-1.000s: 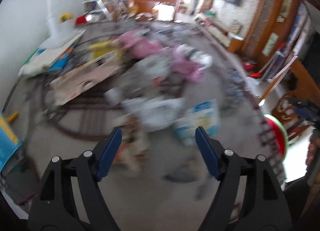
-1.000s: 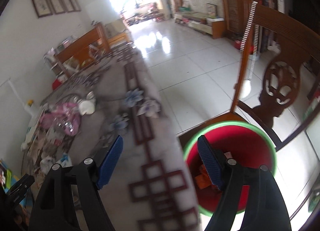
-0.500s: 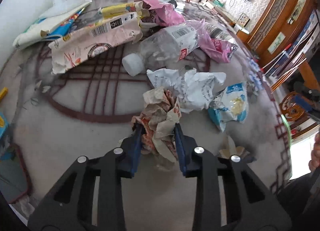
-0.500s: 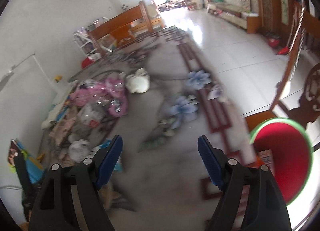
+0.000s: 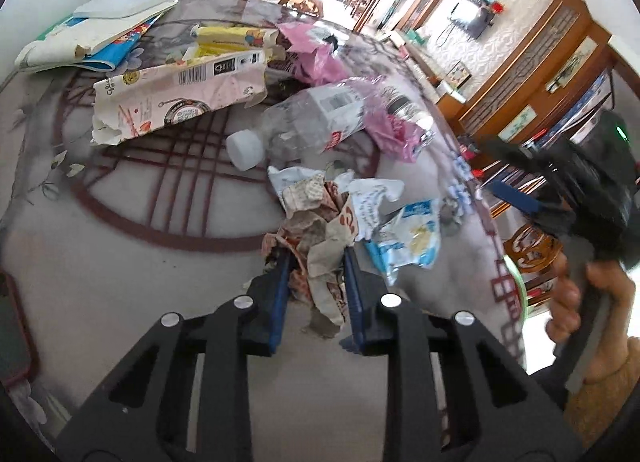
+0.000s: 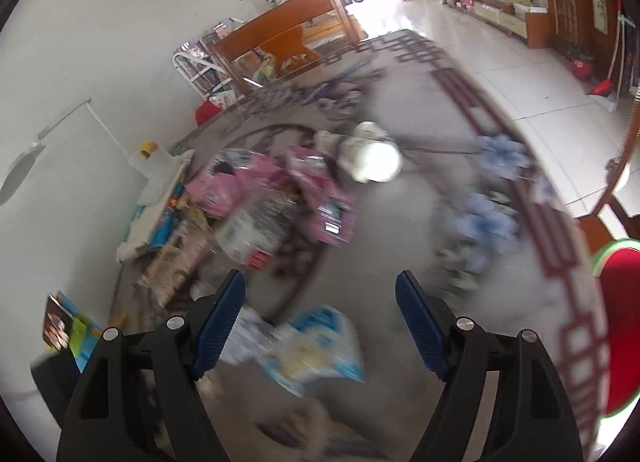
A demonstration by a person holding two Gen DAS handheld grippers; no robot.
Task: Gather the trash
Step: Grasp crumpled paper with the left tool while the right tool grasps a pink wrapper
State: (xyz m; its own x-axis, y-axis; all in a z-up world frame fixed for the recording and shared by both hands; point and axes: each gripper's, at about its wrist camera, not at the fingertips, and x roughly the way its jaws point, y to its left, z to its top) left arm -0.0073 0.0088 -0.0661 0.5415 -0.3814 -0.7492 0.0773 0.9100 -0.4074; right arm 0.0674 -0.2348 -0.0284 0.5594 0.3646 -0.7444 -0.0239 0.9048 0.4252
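Note:
My left gripper (image 5: 316, 262) is shut on a crumpled brown paper wad (image 5: 320, 234) that rests on the patterned table (image 5: 120, 262). Beside the wad lie a crumpled white paper (image 5: 372, 202) and a blue-and-white snack wrapper (image 5: 412, 238). My right gripper (image 6: 320, 302) hangs open over the table with nothing between its fingers; the same blue-and-white wrapper (image 6: 308, 346) lies just below it. In the left wrist view the right gripper (image 5: 520, 190) shows at the right edge, held by a hand (image 5: 580, 294). A red bin with a green rim (image 6: 624, 310) stands off the table's right edge.
Further back lie a clear plastic bottle (image 5: 304, 130), pink plastic bags (image 5: 320, 58), a flattened carton (image 5: 180, 98), a yellow box (image 5: 232, 38) and a white cup (image 6: 376, 160). Books and a white lamp base (image 5: 124, 6) sit by the wall. A wooden chair (image 5: 532, 246) stands past the table edge.
My left gripper came down and shut on the brown paper wad. My right gripper swung left from over the red bin to above the table's trash, still open.

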